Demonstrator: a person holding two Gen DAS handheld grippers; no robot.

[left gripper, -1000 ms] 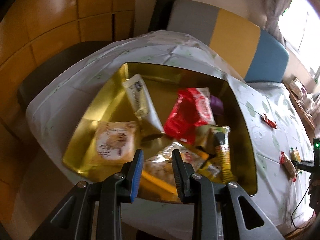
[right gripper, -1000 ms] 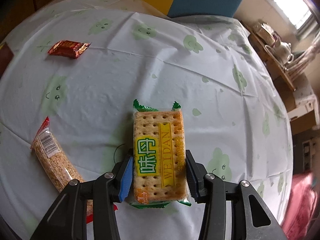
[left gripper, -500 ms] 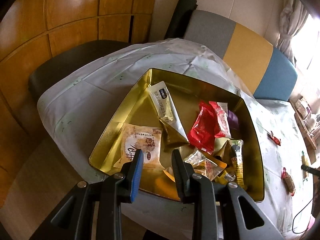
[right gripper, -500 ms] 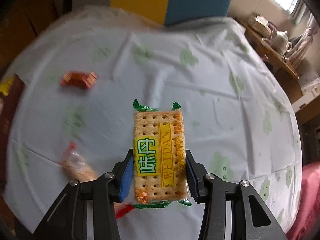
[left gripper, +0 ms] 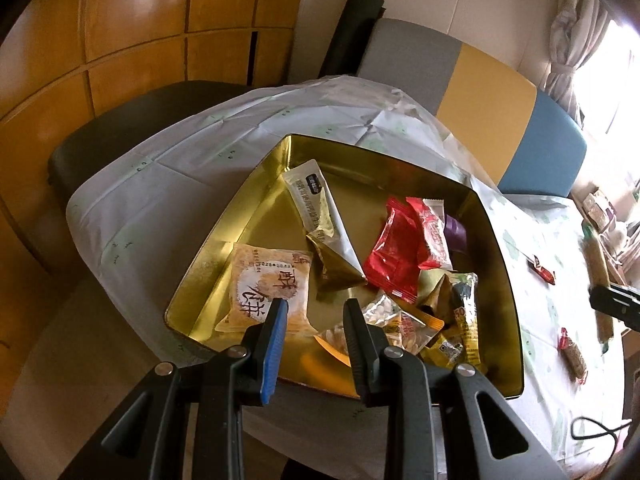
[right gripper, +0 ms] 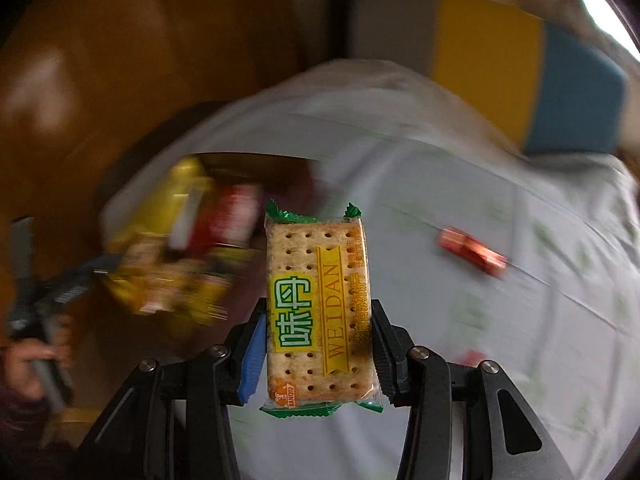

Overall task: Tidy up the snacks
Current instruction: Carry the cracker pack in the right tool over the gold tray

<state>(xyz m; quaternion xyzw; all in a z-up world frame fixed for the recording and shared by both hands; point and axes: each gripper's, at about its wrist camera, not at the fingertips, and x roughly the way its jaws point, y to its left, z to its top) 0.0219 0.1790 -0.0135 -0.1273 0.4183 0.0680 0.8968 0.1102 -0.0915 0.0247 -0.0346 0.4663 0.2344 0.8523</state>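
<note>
A gold tin (left gripper: 224, 248) on the white tablecloth holds several snack packets, among them a red pack (left gripper: 394, 252) and a round-biscuit pack (left gripper: 268, 288). My left gripper (left gripper: 316, 316) is open and empty, hovering over the tin's near edge. My right gripper (right gripper: 318, 320) is shut on a green-edged cracker packet (right gripper: 318, 308), held in the air above the table. The tin (right gripper: 168, 216) shows blurred to its left. The right gripper's tip (left gripper: 616, 304) shows at the right of the left wrist view.
A small red candy (left gripper: 542, 274) and a grain bar (left gripper: 574, 356) lie on the cloth right of the tin; the candy also shows in the right wrist view (right gripper: 472, 250). A grey, yellow and blue bench (left gripper: 480, 80) stands behind the table. Wooden panelling is at left.
My right gripper has swung left with the cracker packet, bringing the tin into its view. My left gripper has pulled back from the tin, still open.
</note>
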